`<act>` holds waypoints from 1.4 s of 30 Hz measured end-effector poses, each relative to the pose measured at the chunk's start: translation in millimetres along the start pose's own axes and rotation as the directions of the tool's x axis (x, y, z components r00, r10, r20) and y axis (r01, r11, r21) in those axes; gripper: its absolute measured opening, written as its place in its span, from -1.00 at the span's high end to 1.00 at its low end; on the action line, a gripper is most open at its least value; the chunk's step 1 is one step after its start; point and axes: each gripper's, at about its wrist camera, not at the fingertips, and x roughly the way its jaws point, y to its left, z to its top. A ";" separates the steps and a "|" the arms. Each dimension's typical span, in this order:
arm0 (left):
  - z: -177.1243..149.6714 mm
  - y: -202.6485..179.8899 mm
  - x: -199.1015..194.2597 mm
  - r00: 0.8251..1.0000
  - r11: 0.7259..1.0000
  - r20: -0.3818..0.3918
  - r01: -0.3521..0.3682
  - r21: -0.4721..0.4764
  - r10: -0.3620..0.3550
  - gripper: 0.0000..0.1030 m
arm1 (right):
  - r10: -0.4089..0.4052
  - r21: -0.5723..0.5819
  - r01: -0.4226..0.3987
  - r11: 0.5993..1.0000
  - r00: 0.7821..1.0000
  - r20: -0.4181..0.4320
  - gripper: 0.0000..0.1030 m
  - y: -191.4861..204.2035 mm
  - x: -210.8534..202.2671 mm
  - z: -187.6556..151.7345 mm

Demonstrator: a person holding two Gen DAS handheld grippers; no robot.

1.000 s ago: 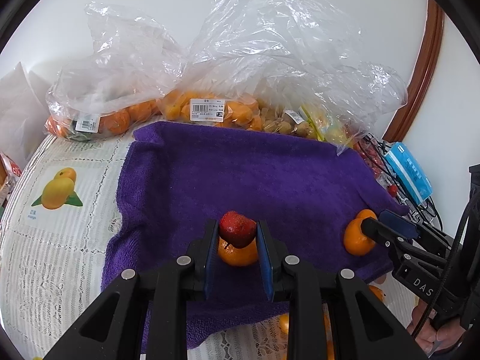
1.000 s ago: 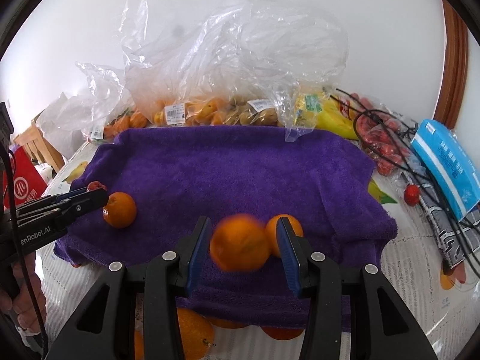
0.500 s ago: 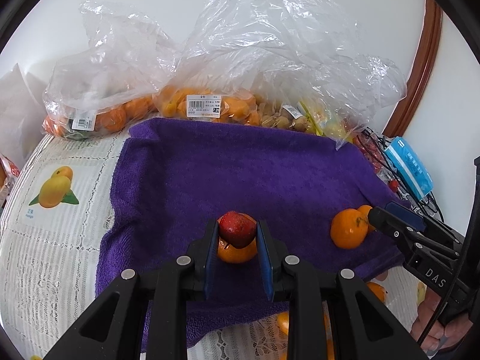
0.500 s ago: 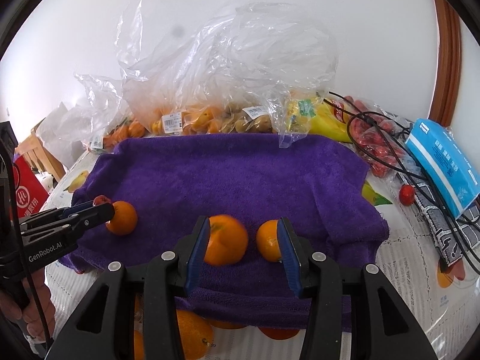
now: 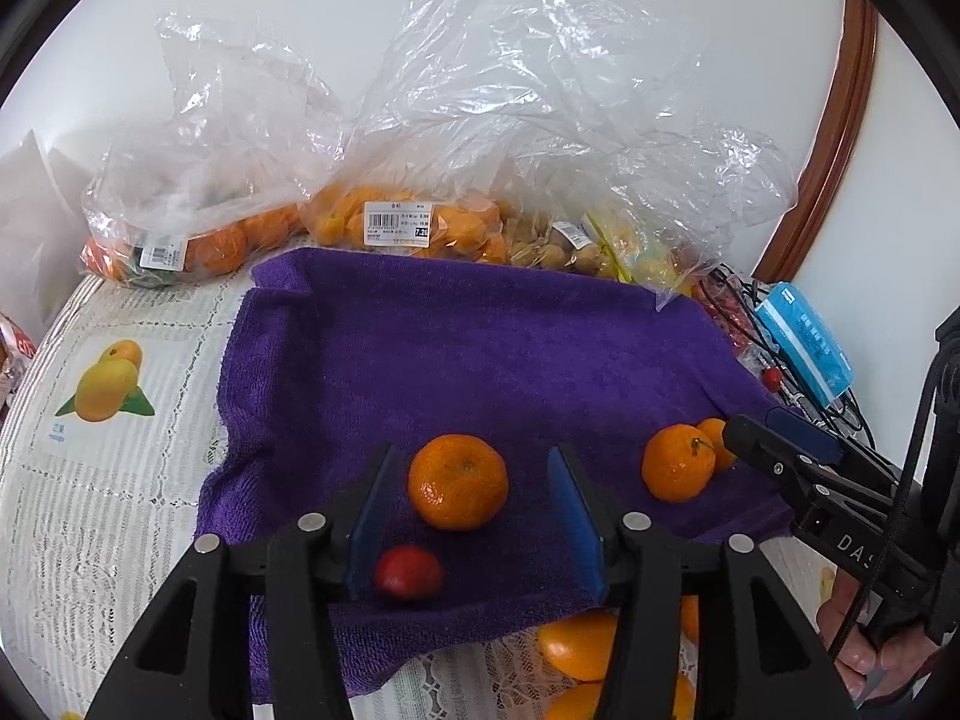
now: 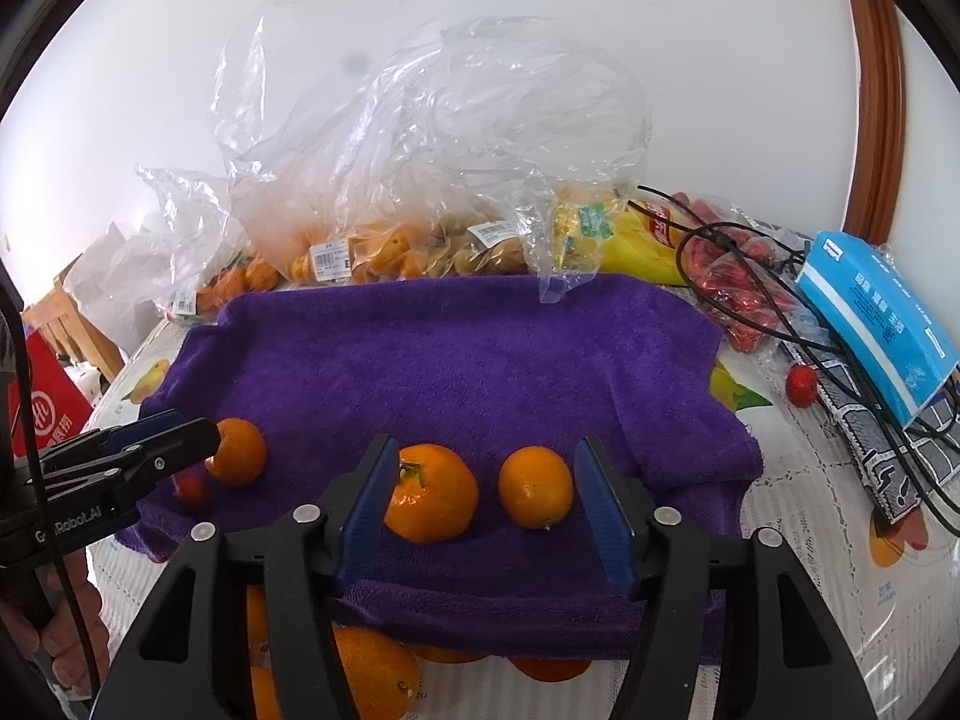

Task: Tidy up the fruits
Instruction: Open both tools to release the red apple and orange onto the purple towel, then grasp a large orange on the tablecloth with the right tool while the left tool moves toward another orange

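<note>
A fluffy purple terry towel (image 5: 480, 354) lay spread over a white lace tablecloth (image 5: 102, 498) printed with fruit pictures. Behind it, crinkled clear plastic bags (image 5: 540, 120) held oranges and small tan fruit, each with a barcode label.

The left gripper (image 5: 474, 516) pointed down at a slant over the towel's near edge, its jaws having just been opening, and it stood released. Between its blue pads sat a dimpled, glossy mandarin (image 5: 458, 482), touching neither pad, and a small smooth red fruit (image 5: 408, 572) lay on the towel just beside the left pad, loose.

The right gripper (image 6: 486, 510) tilted down likewise, its jaws also having just been opening. 2 round mandarins rested on the towel between them — a larger stemmed mandarin (image 6: 431, 493) against the left pad (image 6: 366, 510), and a smaller smooth mandarin (image 6: 536, 486) just clear of the right one. Neither was gripped.

More oranges (image 6: 372, 678) lay on the lace below the towel's edge. A blue tissue pack (image 6: 876, 324) and black cables (image 6: 750, 276) lay at the right.
</note>
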 end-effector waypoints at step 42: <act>-5.5 -25.9 -37.8 0.999 0.997 0.024 0.032 0.070 -0.034 -0.38 | -0.031 0.021 0.031 0.999 1.000 0.001 -0.27 13.1 -72.6 -34.1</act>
